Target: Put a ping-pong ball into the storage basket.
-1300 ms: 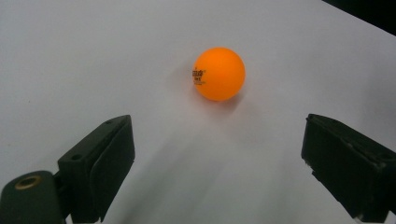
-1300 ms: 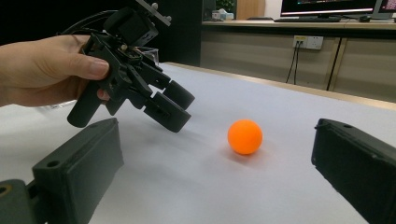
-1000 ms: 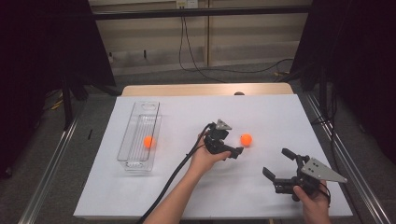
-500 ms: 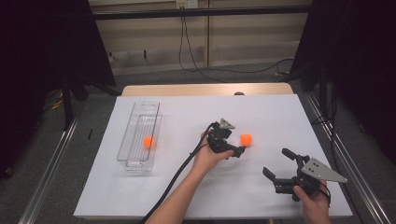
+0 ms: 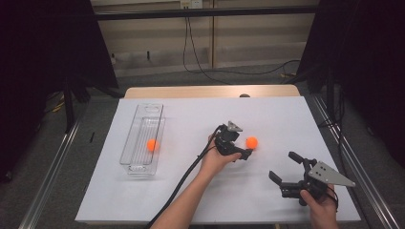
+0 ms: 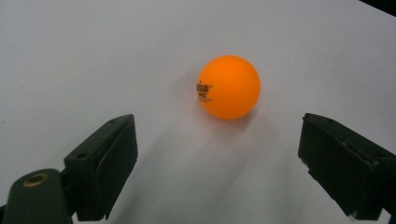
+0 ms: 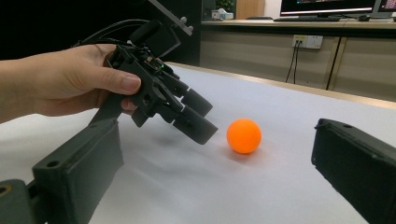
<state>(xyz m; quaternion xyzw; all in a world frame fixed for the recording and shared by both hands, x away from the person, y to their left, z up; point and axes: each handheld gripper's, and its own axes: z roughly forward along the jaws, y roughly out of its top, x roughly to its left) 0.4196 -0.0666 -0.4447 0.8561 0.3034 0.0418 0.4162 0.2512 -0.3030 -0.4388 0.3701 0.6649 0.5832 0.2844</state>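
Orange ball (image 6: 228, 87) on table, just ahead of left gripper (image 6: 219, 154), jaws apart

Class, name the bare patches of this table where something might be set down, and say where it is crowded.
Bare: the far strip beyond the clear tray, and the near left corner. Crowded: around the loose orange ball, beside the left tool, and near the right tool.
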